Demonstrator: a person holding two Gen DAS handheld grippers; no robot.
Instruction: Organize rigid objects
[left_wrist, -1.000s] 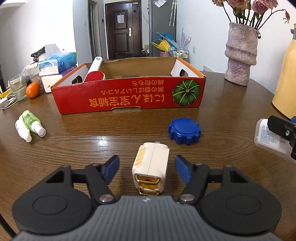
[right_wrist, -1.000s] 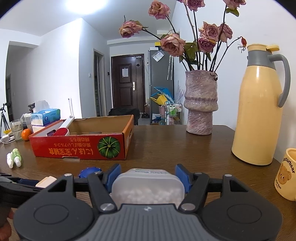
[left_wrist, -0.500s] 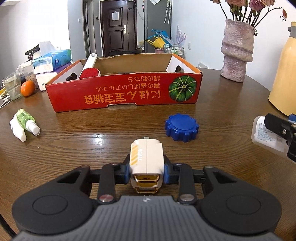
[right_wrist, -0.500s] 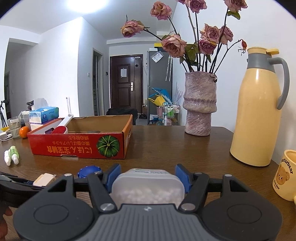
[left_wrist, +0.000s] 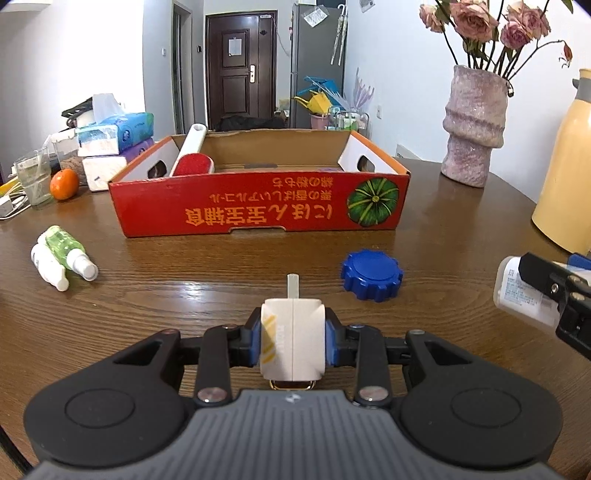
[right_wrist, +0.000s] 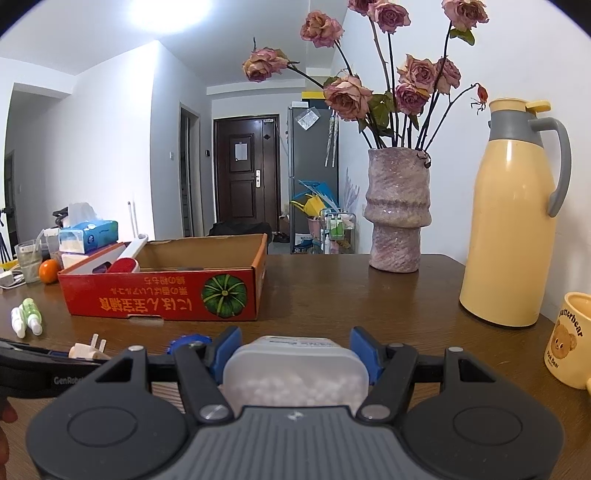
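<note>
Left tool (left_wrist: 293, 345) has just been closing and now pinches the white plug (left_wrist: 293, 343) side to side, prongs pointing ahead at the red box (left_wrist: 258, 210) (surely its destination). Right tool (right_wrist: 295, 356) clamps the pill container (right_wrist: 295, 373), which sits squarely between its pads, the box ahead and left across the surface (right_wrist: 332, 295).

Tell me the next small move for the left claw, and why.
Probably lift the left claw and carry the white plug adapter forward over the red cardboard box. Its pads are clamped on the adapter, and the box stands open just ahead with free floor.
</note>
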